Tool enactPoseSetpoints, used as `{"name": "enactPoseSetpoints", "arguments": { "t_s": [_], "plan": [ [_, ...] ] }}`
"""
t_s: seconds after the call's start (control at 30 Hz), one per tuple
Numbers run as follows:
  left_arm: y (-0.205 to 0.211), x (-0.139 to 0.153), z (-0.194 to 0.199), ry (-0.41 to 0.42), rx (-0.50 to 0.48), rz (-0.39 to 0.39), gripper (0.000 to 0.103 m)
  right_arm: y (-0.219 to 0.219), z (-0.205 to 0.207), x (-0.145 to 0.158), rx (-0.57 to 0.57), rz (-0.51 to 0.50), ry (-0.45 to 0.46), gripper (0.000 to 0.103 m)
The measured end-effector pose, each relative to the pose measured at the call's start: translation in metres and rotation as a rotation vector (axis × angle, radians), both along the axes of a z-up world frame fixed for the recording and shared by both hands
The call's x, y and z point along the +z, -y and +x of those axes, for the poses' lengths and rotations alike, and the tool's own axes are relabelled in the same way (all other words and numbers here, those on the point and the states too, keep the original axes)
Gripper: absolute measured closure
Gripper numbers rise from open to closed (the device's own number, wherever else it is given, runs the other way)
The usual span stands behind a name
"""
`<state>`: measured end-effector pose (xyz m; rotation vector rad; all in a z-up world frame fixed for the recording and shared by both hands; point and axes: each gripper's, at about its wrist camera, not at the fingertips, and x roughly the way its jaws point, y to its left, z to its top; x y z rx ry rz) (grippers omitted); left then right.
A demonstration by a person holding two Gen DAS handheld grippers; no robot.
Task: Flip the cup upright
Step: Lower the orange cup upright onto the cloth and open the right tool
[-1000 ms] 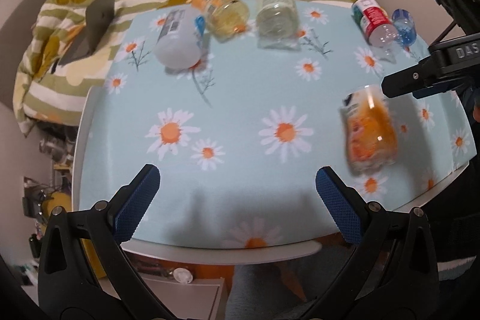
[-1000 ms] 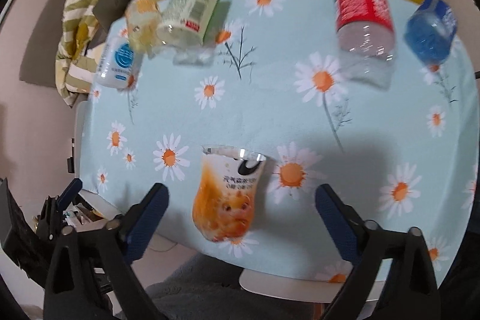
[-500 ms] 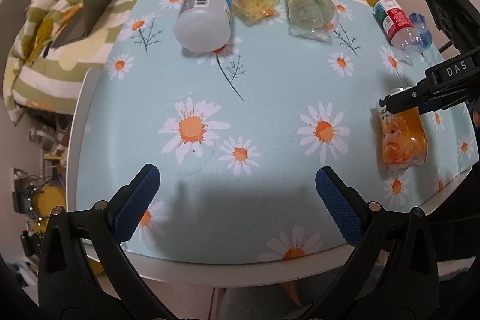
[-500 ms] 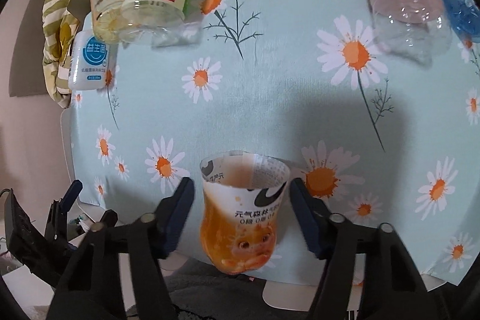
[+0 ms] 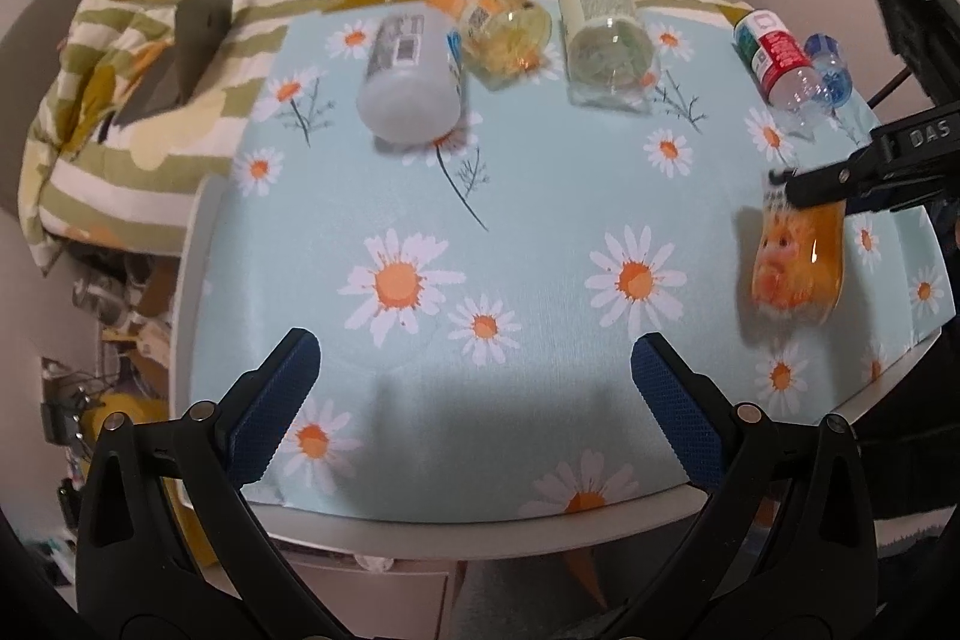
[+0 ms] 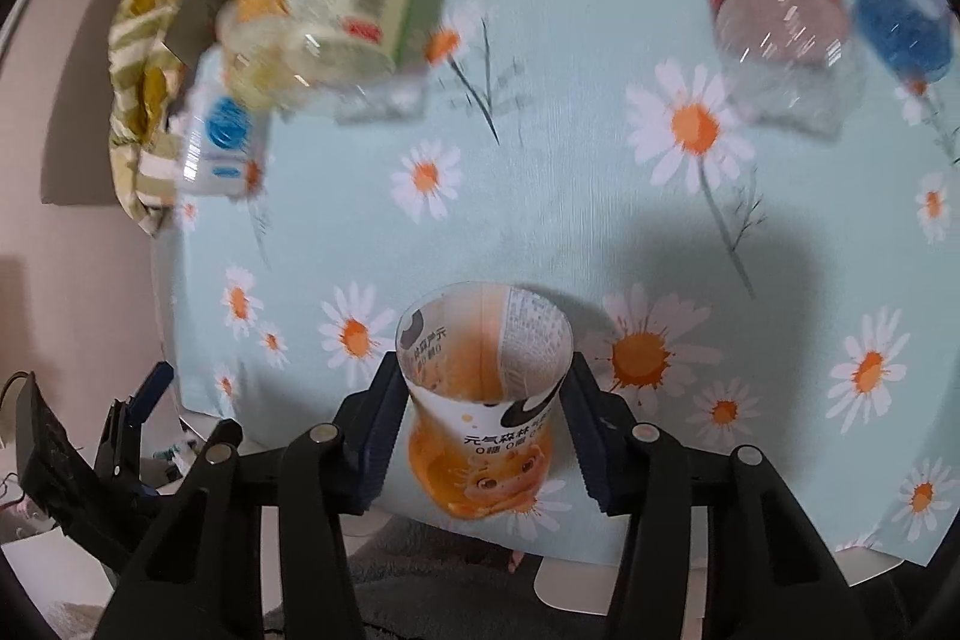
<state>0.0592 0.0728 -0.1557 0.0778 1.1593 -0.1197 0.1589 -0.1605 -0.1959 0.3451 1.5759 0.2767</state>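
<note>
The cup [image 6: 480, 418] is a clear plastic cup with an orange cartoon label. My right gripper [image 6: 483, 421] is shut on its upper part, one pad on each side, open mouth facing away from the camera. In the left wrist view the cup [image 5: 798, 256] hangs at the table's right edge under the right gripper's finger [image 5: 822, 187], a little above the cloth. My left gripper [image 5: 474, 400] is open and empty over the table's front edge.
A daisy-print tablecloth [image 5: 540, 196] covers the table. Several bottles lie at the back: white [image 5: 411, 82], orange [image 5: 498, 28], green [image 5: 606, 34], red-labelled [image 5: 777, 58], blue [image 5: 831, 70]. A striped blanket [image 5: 150, 58] lies behind and to the left.
My right gripper closed its jaws onto the cup and lifted it slightly. My left gripper stayed open and shifted its view a little.
</note>
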Motion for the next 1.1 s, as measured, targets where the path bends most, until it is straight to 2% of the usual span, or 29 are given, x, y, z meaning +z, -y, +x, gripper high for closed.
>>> {"name": "enactPoseSetpoints", "arguments": {
  "t_s": [0.1,0.2,0.33,0.43,0.53,0.73,1.1],
  "plan": [
    [-0.001,0.010,-0.002,0.030,0.000,0.013,0.000,0.005,-0.013,0.024,-0.049,0.009,0.141,0.055],
    [-0.004,0.013,-0.006,0.047,0.007,0.022,0.000,0.003,-0.036,0.042,-0.101,-0.026,0.350,0.055],
    [-0.010,0.016,-0.012,0.067,0.029,0.037,0.000,-0.010,-0.067,0.043,-0.143,-0.144,0.601,0.055],
    [-0.017,0.015,-0.018,0.073,0.061,0.053,0.000,-0.021,-0.081,0.035,-0.133,-0.198,0.738,0.055],
    [-0.028,0.012,-0.024,0.069,0.094,0.054,0.000,-0.028,-0.089,0.026,-0.106,-0.244,0.815,0.055],
    [-0.042,0.006,-0.036,0.057,0.138,0.056,0.000,-0.033,-0.108,0.012,-0.070,-0.284,0.890,0.053],
    [-0.038,0.011,-0.046,0.073,0.142,0.044,0.000,-0.036,-0.123,0.009,-0.064,-0.291,0.889,0.051]
  ]
}}
